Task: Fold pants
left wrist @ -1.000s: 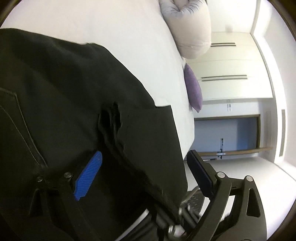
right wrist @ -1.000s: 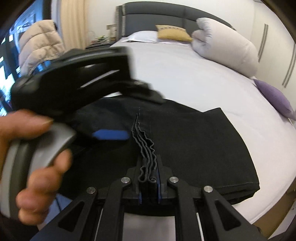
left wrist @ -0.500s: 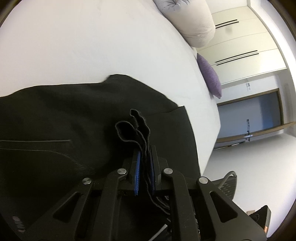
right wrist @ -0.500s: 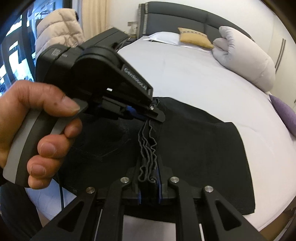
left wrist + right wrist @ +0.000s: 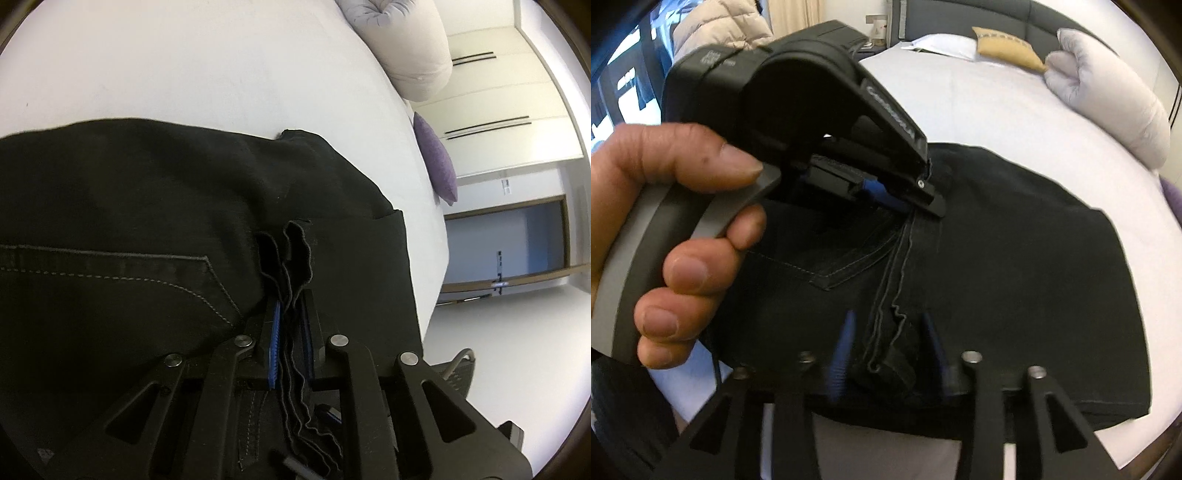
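- Left wrist view: close above the black pants [image 5: 155, 206], facing along the left tongs [image 5: 290, 332] across the white bed [image 5: 192, 62] toward a wardrobe [image 5: 495, 122].
- Right wrist view: close over the right tongs [image 5: 888, 347], facing up the bed toward the headboard [image 5: 964, 16], with the left tongs seen from outside.
- Shared by both: pants, bed, rolled grey duvet [image 5: 1108, 107], purple cushion [image 5: 436, 166].

— What furniture shows?
— A white bed [image 5: 979, 110] with a dark grey headboard [image 5: 960, 14], a rolled pale duvet [image 5: 410, 48], a purple cushion [image 5: 436, 166].
— And beyond it?
— Cream wardrobe doors [image 5: 495, 110], pale floor [image 5: 498, 332], and a window [image 5: 624, 74].
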`<action>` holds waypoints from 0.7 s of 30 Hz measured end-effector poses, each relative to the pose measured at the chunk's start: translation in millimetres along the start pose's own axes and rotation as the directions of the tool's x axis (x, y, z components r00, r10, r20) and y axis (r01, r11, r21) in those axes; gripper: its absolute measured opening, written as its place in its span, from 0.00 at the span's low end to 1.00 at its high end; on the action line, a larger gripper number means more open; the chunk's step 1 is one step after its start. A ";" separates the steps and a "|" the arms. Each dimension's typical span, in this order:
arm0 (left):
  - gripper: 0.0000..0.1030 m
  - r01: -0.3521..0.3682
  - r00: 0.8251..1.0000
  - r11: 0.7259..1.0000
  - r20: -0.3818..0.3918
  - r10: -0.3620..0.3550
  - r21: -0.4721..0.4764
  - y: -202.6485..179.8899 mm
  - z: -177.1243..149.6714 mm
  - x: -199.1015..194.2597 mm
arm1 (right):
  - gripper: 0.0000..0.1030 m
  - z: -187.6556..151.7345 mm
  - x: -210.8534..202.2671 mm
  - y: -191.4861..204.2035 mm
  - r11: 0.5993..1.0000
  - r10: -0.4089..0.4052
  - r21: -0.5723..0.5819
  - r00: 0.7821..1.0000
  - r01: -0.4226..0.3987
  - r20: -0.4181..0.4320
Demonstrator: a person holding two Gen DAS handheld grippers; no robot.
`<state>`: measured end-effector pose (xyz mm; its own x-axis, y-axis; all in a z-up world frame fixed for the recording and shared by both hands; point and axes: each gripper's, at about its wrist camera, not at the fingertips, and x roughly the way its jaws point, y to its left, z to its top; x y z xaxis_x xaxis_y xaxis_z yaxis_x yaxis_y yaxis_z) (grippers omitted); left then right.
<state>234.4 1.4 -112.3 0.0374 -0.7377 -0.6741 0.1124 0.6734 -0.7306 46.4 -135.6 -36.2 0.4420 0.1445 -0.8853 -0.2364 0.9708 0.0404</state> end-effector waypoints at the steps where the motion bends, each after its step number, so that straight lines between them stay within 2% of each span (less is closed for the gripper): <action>1: 0.10 -0.010 1.000 1.000 0.006 0.010 0.006 0.2 -1.8 -3.3 | 0.55 -0.2 -2.6 -2.9 1.000 0.023 0.018 1.000 -0.023 -0.007; 2: 0.10 -0.033 0.999 0.999 0.014 0.033 0.020 0.4 -4.0 -11.0 | 0.60 -1.3 -7.4 -7.8 0.997 0.068 0.047 0.998 -0.067 -0.017; 4: 0.10 -0.092 0.995 0.994 0.041 0.090 0.054 -4.4 -8.5 -25.5 | 0.60 -4.8 -17.6 -17.7 0.988 0.131 0.085 0.991 -0.129 -0.022; 7: 0.10 -0.237 0.966 0.966 0.131 0.222 0.107 -15.3 -16.4 -56.5 | 0.58 -11.8 -38.7 -53.6 0.946 0.269 0.188 0.963 -0.263 -0.008; 8: 0.10 -0.244 0.963 0.960 0.153 0.223 0.137 -22.9 -19.1 -62.7 | 0.53 -11.9 -46.1 -77.8 0.916 0.322 0.246 0.947 -0.316 0.017; 12: 0.10 -0.226 0.966 0.943 0.181 0.185 0.244 -60.4 -32.3 -59.1 | 0.40 1.3 -54.4 -161.3 0.854 0.362 0.370 0.929 -0.365 0.080; 13: 0.10 -0.214 0.970 0.935 0.170 0.171 0.282 -71.2 -38.4 -50.3 | 0.39 7.6 -53.7 -191.3 0.824 0.381 0.410 0.918 -0.391 0.112; 15: 0.10 -0.225 0.971 0.915 0.153 0.182 0.336 -85.9 -49.8 -32.6 | 0.37 17.6 -47.0 -232.6 0.756 0.437 0.467 0.885 -0.459 0.161; 16: 0.10 -0.243 0.969 0.899 0.134 0.208 0.365 -90.3 -57.4 -19.5 | 0.36 22.3 -41.0 -251.0 0.723 0.462 0.490 0.868 -0.487 0.181; 18: 0.10 -0.261 0.965 0.886 0.092 0.245 0.383 -87.4 -69.0 2.4 | 0.36 33.7 -24.6 -279.2 0.668 0.505 0.522 0.838 -0.530 0.204; 20: 0.10 -0.270 0.962 0.895 0.061 0.266 0.354 -71.7 -76.5 15.9 | 0.36 41.5 -3.9 -294.4 0.620 0.544 0.548 0.811 -0.562 0.216; 21: 0.10 -0.250 0.968 0.907 0.074 0.239 0.339 -65.4 -79.2 14.5 | 0.36 43.1 6.9 -297.8 0.604 0.556 0.561 0.804 -0.566 0.213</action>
<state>149.0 -49.5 -82.9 0.1364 -0.5564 -0.8196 0.4289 0.7790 -0.4575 157.1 -415.5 -34.4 0.4081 0.6965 -0.5903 0.0926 0.6116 0.7857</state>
